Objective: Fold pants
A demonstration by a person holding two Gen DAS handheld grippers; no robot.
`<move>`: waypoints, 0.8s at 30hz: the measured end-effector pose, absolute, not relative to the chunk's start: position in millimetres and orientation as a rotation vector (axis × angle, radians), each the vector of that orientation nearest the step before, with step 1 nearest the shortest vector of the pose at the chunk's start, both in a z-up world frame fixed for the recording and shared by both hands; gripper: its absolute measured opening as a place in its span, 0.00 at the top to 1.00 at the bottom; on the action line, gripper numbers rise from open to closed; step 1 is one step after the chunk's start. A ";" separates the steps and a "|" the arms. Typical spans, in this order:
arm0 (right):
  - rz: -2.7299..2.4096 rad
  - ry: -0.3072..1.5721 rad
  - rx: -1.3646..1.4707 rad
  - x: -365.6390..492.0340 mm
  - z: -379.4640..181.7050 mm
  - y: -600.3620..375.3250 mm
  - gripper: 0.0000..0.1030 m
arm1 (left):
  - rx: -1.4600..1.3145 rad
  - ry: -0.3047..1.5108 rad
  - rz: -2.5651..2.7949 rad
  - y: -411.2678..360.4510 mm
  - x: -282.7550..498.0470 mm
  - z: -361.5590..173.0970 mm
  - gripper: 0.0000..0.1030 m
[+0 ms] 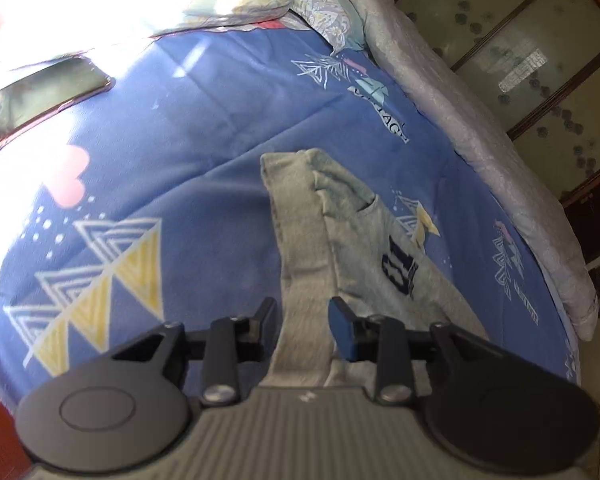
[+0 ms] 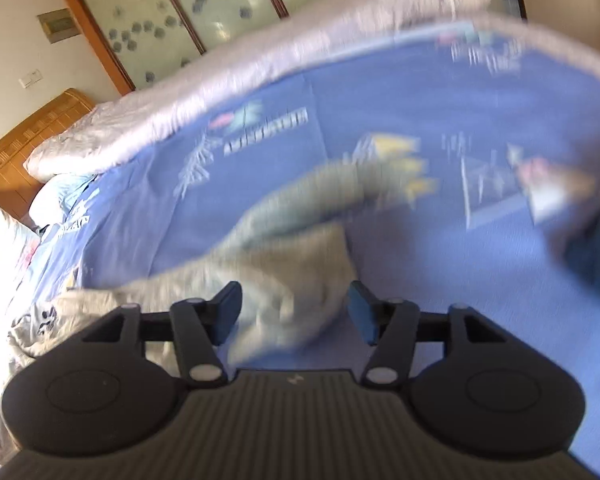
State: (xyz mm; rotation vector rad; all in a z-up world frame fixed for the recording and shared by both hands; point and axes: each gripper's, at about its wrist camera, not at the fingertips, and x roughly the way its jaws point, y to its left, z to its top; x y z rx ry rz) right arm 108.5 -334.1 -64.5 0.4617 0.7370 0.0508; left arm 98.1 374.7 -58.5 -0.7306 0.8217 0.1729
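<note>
With both sets of jaws apart, my left gripper straddling a leg of the soft grey fleece sweatpants lying near the blue printed bed cover's edge and my right gripper over a bunched fold, I'd close squarely on the hems.
</note>
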 end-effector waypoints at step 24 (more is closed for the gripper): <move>-0.218 0.693 0.620 199.1 -52.0 -380.2 0.41 | -0.885 0.912 0.119 349.2 16.2 -80.1 0.47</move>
